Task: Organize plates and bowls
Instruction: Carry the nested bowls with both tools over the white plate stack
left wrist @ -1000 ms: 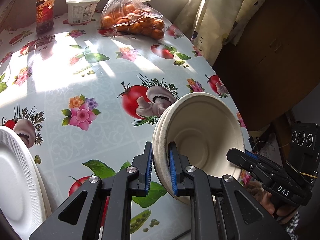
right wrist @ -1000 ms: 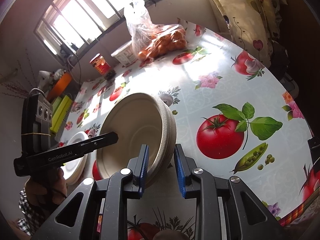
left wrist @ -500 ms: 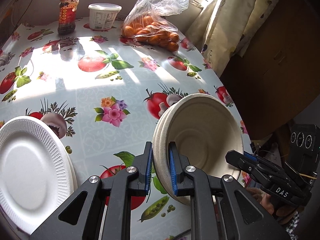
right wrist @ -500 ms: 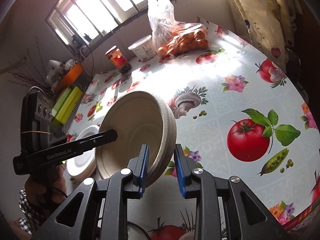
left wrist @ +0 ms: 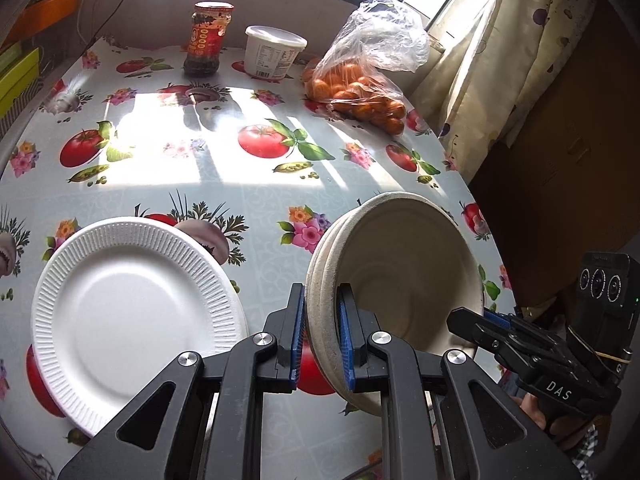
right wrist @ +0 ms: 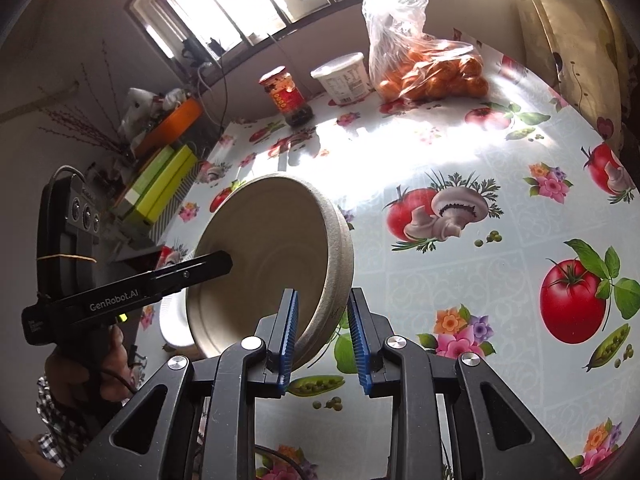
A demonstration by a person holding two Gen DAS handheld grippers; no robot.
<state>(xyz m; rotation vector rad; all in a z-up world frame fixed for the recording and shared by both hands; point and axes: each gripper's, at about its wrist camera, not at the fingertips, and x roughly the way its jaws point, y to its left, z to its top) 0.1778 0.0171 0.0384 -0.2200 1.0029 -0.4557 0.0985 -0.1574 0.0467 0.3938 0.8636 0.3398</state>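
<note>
Both tools (left wrist: 318, 338) (right wrist: 322, 338) grip bowl stack (left wrist: 396, 276) rim; white plate (left wrist: 132, 312) beside, jar (left wrist: 207, 38) far.

**Colours on the table**

Between the blue-padded black fingers (left wrist: 316, 332) sat a beige bowl (left wrist: 400, 280). Left of them lay a ribbed white plate (left wrist: 132, 312). Beyond, the white tablecloth (left wrist: 240, 200) showed red tomatoes, mushrooms and pink flowers (green peas too).

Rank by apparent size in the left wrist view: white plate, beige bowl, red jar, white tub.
1. White plate and beige bowl: similar, both near the camera, so unranked.
2. White tub and red jar: similar, both far.
</note>
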